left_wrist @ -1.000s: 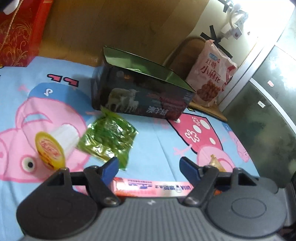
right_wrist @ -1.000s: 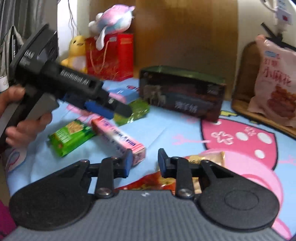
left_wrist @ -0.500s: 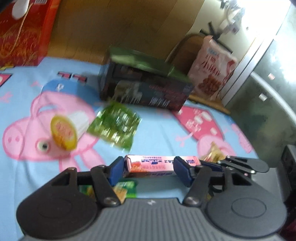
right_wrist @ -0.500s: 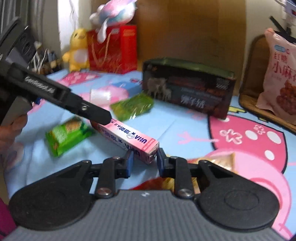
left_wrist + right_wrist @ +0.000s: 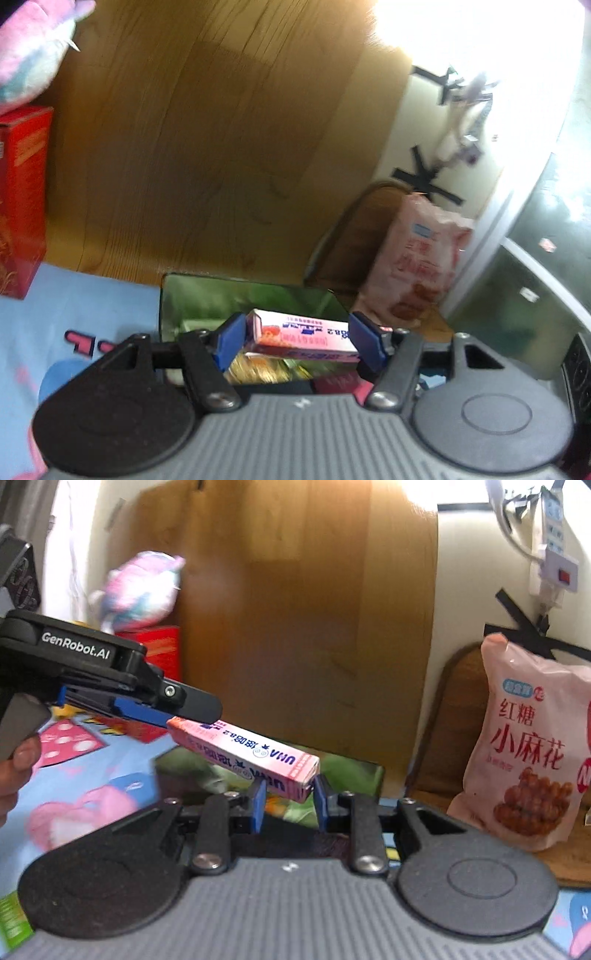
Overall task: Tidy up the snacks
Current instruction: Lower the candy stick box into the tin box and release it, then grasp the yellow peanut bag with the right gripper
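Observation:
My left gripper (image 5: 297, 341) is shut on a long pink snack box (image 5: 301, 334), gripped end to end, and holds it in the air above the open dark storage box (image 5: 207, 295) with a green lining. Snack packets lie inside that box. In the right wrist view the left gripper (image 5: 192, 716) holds the pink box (image 5: 243, 757) tilted, its free end between my right gripper's (image 5: 288, 799) jaws. The right jaws stand a little apart on either side of that end; whether they touch it is unclear. The storage box (image 5: 347, 771) is behind.
A pink bag of twisted snacks (image 5: 532, 749) leans on a chair at the right. A red gift box (image 5: 22, 199) and a plush toy (image 5: 140, 590) stand at the back left. The cartoon-print blue cloth (image 5: 92, 775) covers the table. A green packet edge (image 5: 11, 919) lies at left.
The left gripper has lifted the pink box off the cloth and carried it up and forward over the open storage box. The right gripper followed, staying at the box's free end.

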The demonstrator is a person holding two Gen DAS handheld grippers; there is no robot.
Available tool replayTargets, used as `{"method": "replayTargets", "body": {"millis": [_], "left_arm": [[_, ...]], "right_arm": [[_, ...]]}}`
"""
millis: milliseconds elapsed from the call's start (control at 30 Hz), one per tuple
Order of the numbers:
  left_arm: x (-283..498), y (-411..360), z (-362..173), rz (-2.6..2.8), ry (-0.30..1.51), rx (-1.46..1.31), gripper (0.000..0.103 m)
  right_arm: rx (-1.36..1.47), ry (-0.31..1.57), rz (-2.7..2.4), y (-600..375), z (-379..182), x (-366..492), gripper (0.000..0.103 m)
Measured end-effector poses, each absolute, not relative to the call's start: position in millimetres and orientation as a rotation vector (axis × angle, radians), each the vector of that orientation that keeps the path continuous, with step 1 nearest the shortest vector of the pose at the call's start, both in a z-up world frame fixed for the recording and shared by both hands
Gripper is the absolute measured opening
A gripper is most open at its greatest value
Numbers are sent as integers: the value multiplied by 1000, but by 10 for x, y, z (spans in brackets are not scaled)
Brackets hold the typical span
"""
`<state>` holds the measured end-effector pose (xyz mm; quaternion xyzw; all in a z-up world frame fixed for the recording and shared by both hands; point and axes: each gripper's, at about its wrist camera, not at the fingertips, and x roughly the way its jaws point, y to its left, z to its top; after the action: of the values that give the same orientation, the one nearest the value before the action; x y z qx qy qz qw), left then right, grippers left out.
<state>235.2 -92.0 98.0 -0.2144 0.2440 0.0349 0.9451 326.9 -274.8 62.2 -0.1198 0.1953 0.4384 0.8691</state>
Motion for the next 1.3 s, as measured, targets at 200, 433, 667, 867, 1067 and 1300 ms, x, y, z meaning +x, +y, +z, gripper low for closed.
{"method": "replayTargets", "body": {"millis": [200,433,667,867,1067,1300], "left_arm": [[2611,-822,668,148,573,-429,65],[2090,-1047,628,28,519,-477,67],[1670,-1603,230,-208,656,-532,67],[1515,-1812,-91,-261,762,-625,66],[1336,-1699,-95,-166,748,-639,66],[1272,-1394,-74,-7,714,-647,62]], "right_arm": [[-144,460,874,-2957,564,3413,39],[71,603,861,-3981,427,3309,39],[190,769,897,-4624,119,2831,40],[129,819,971,-4323,-9,2576,23],[87,827,1066,-3826,15,2389,20],[179,865,1110,-3624,-59,2344,19]]}}
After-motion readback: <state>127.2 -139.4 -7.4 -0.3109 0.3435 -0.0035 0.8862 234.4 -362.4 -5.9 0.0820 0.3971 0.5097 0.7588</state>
